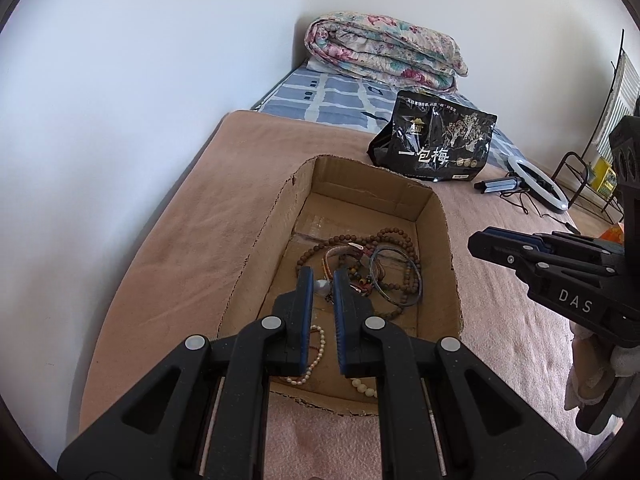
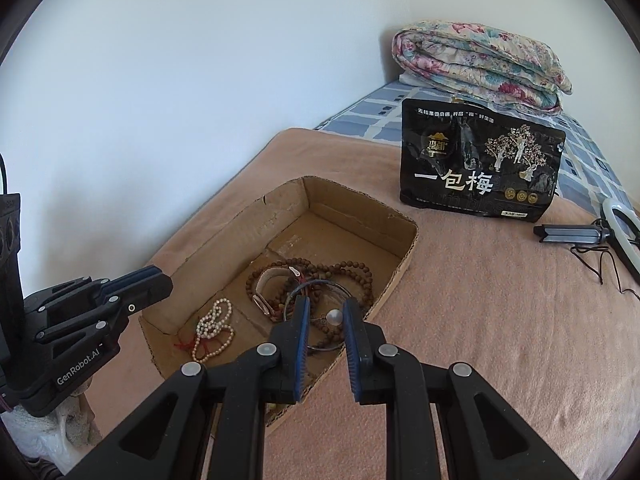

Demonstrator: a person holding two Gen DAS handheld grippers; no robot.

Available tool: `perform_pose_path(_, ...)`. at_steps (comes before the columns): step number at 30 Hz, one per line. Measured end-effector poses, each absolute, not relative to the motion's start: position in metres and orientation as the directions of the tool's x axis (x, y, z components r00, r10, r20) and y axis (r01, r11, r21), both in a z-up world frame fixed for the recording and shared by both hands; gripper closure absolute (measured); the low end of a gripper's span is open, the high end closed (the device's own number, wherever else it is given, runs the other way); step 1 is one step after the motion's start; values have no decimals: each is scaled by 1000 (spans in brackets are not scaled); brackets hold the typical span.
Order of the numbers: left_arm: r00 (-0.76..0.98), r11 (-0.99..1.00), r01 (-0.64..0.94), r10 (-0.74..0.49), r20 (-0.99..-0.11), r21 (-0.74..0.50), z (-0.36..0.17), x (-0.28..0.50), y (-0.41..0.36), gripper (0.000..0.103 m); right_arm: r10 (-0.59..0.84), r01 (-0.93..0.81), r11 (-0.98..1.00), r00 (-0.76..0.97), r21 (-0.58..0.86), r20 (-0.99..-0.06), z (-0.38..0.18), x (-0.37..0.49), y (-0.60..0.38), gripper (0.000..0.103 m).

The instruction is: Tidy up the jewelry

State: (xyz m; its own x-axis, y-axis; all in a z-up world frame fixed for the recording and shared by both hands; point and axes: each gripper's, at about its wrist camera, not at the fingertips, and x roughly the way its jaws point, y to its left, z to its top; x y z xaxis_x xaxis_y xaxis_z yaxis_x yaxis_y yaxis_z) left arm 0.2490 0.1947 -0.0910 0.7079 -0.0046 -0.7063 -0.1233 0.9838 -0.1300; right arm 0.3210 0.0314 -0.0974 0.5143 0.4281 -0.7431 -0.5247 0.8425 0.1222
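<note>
Left tongs [image 1: 323, 276]: parted by a narrow gap, gripping nothing, poised over the near half of the box, tips pointing toward 12 o'clock.
Right tongs [image 2: 327, 306]: parted a little wider, also gripping nothing, hanging above the box's near right corner; seen side-on at 3 o'clock from the left wrist [image 1: 480, 240].
Shallow open brown cardboard box [image 1: 434, 216]: resting on the pink fleece blanket [image 1: 168, 248] that covers the bed.
Long brown wooden bead necklace [image 2: 352, 270]: looped in a tangle mid-box, mixed with a thin dark metal bangle [image 1: 416, 280] and a tan strap bracelet [image 2: 266, 280].
Round silvery white pendant [image 2: 334, 317]: framed between the right fingertips, lying on the box floor.
White pearl strand [image 2: 214, 322]: heaped at 9 o'clock of the tangle, toward the near end, partly hidden under the left tongs in the other view.
Black snack pouch with white lettering [image 2: 478, 164]: upright at 1 o'clock beyond the box.
Rolled floral quilt [image 2: 480, 64]: further back, at the wall.
White ring light [image 2: 624, 232]: at 3 o'clock, lying on the blanket.
</note>
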Motion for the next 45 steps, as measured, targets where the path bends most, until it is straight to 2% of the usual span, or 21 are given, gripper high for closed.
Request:
perform_pose_path(8, 707, 982, -135, 0, -708, -134, -92, 249, 199, 95, 428, -528, 841, 517, 117, -742, -95, 329, 43, 86)
perform_pose_path(14, 710, 983, -141, 14, -704, -122, -89, 249, 198, 95, 425, -528, 843, 533, 105, -732, -91, 328, 45, 62)
perform_pose_path(15, 708, 983, -142, 17, -706, -119, -89, 249, 197, 93, 419, -524, 846, 542, 97, -729, -89, 327, 45, 52)
perform_pose_path(16, 705, 983, -143, 19, -709, -116, -89, 250, 196, 76, 413, -518, 851, 553, 90, -724, -88, 327, 44, 39)
perform_pose_path(17, 704, 983, -144, 20, -710, -115, -89, 250, 196, 64, 411, -511, 855, 564, 89, -716, -86, 326, 42, 34)
perform_pose_path(18, 707, 983, -146, 23, -707, -115, -89, 249, 195, 43, 416, -506, 857, 573, 94, -706, -84, 325, 40, 24)
perform_pose_path(19, 711, 982, -149, 25, -702, -115, -88, 248, 194, 33, 420, -503, 858, 580, 99, -698, -82, 324, 38, 19)
perform_pose_path(22, 708, 981, -161, 40, -705, -106, -86, 248, 193, 30, 407, -496, 864, 593, 84, -695, -79, 322, 35, 17)
perform_pose_path(31, 707, 977, -181, 49, -706, -113, -80, 242, 192, 30, 385, -467, 881, 620, 73, -683, -65, 314, 20, 17)
perform_pose_path(42, 744, 981, -186, 99, -661, -62, -47, 214, 175, 30, 385, -440, 894, 655, 86, -650, -36, 282, -19, 14)
perform_pose_path(45, 750, 981, -181, 93, -655, -68, -36, 204, 170, 25, 382, -443, 894, 667, 72, -639, -28, 269, -30, 13)
